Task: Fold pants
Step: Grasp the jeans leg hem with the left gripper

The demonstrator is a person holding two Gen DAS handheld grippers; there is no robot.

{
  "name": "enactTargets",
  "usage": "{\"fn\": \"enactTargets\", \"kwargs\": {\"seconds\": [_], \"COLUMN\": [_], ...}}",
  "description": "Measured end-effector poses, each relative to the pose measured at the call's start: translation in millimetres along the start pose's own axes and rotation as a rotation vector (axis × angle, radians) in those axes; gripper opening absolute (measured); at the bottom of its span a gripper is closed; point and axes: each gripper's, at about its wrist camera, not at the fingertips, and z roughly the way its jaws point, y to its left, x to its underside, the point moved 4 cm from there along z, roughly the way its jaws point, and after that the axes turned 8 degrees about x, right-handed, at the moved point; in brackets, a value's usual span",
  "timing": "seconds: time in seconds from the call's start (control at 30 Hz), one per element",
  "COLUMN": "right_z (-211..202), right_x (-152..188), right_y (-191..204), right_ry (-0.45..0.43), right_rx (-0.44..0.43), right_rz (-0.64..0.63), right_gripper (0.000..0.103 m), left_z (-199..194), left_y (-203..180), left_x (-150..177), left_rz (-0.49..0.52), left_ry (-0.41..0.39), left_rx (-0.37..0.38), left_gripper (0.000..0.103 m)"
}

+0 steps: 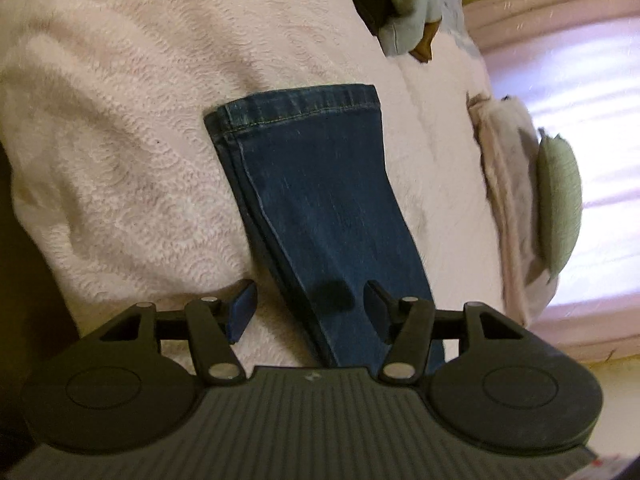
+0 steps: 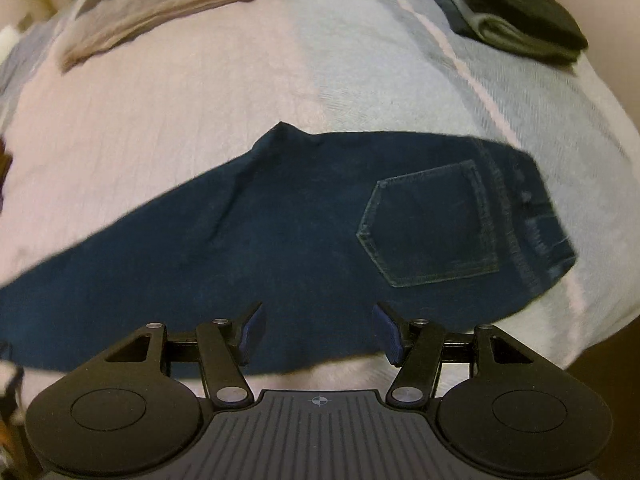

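Two grippers hover over dark blue jeans point(image 2: 280, 232) lying flat on a bed point(image 2: 200, 92), folded lengthwise with one leg stacked on the other. In the left wrist view, the left gripper point(image 1: 310, 312) is spread wide and holds nothing; the stacked legs run from it toward 12 o'clock, ending at the hems point(image 1: 296, 108). In the right wrist view, the right gripper point(image 2: 318, 332) is also spread and empty, at the near edge of the seat; the back pocket point(image 2: 432, 224) lies at 2 o'clock and the waistband point(image 2: 536, 216) beyond it. A stack of folded dark clothes point(image 2: 516, 12) sits far off at 1 o'clock. Likely risk: pinching only the top layer would let the legs slide apart, leaving a crooked fold.
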Motion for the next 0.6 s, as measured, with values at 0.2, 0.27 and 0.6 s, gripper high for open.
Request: {"fn": "enactTargets", "kwargs": {"seconds": [0.2,0.27,0.6], "right_z": [39.6,48.0,55.2], "right_x": [24.7,38.7,76.9], "right_y": [60.9,94.1,226.9], "right_ry": [-0.034,-0.045,-0.111], "right_rx": [-0.073,-0.088,-0.274], "right_rz": [-0.082,-0.173,-0.357], "right_gripper": [0.056,0.056,0.056], "left_z": [10.4,10.9,0.1], "left_y": [-10.9,-16.7,-3.7], "left_x": [-1.7,-2.7,-20.3], "left_rz": [0.091,0.147,0.168], "left_ry": [-0.001,0.009,-0.038], "left_rx": [0.054,0.05,0.015], "left_gripper": [0.053,0.052,0.045]}}
